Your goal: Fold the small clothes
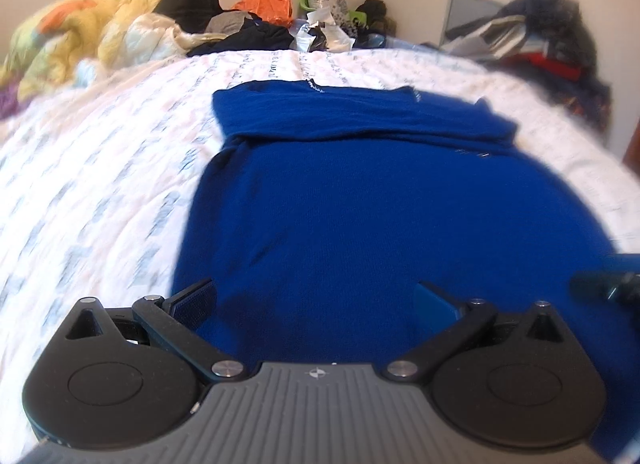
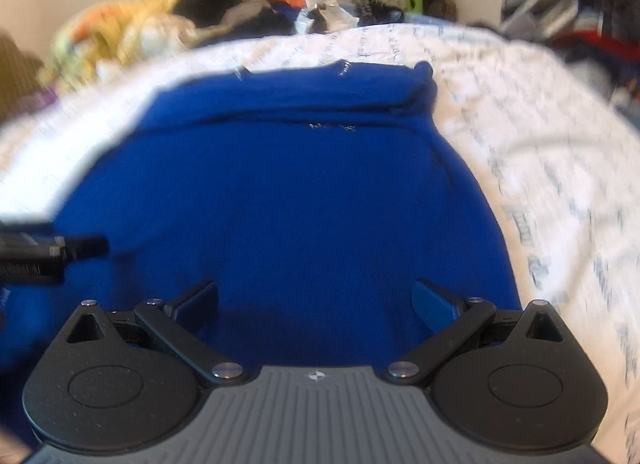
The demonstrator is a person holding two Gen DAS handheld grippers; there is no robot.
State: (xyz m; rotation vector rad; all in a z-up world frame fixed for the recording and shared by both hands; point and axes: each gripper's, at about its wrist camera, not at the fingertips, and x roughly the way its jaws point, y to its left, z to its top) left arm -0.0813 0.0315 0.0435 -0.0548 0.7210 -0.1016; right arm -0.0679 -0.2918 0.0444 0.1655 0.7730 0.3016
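Blue sweater (image 1: 360, 200) flat on patterned bedsheet (image 1: 100, 168), far end folded over. My left gripper (image 1: 316, 300) and right gripper (image 2: 316, 300) both spread wide, empty, over near hem. No legible writing.

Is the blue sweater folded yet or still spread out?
Partly folded: the blue sweater lies flat on the bed, with only its far end doubled over in a band.

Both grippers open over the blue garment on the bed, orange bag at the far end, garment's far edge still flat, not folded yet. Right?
Not quite. The blue garment's far edge is already folded back over itself, a doubled band in the left wrist view. The rest holds: left gripper and right gripper open above it, bed, orange bag at the far end.
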